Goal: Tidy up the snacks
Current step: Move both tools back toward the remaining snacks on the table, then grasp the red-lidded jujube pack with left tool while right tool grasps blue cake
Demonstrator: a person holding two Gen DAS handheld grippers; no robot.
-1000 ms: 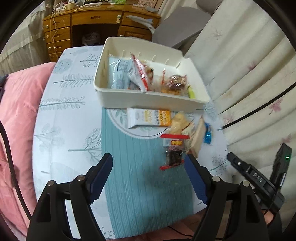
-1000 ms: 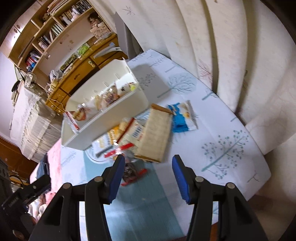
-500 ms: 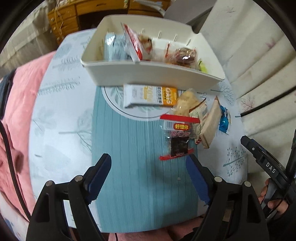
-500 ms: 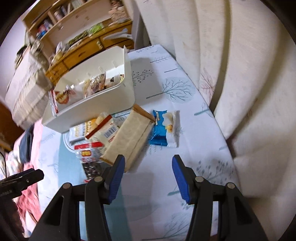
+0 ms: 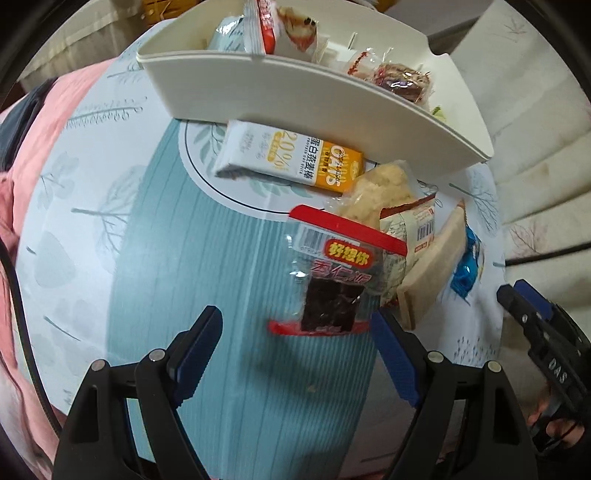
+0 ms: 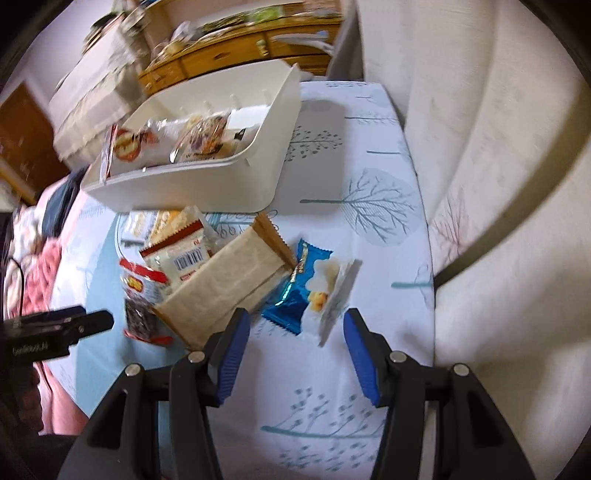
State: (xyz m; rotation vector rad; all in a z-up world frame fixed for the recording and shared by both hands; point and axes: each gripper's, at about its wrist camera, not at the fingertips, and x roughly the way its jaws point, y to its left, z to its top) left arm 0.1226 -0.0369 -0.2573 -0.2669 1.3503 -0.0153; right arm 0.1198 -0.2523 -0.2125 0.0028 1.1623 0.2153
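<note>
Several wrapped snacks (image 5: 280,22) sit in the white plastic bin (image 5: 332,107); five packets (image 6: 221,280) wait on the tabletop (image 6: 369,406); both the left hand-held gripper (image 5: 295,354) and the right hand-held gripper (image 6: 295,354) gape wide, empty.

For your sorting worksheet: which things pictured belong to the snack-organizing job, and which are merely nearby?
Part of the job:
white bin
oat bar
red-edged clear packet
beige wafer pack
blue packet
left gripper
right gripper

Merely nearby:
teal placemat
wooden dresser
curtain

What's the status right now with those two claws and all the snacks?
Left gripper open, empty. Right gripper open, lined up on blue foil snack packet. White plastic bin partly filled. Tan cracker pack overlaps the packet's edge.
</note>
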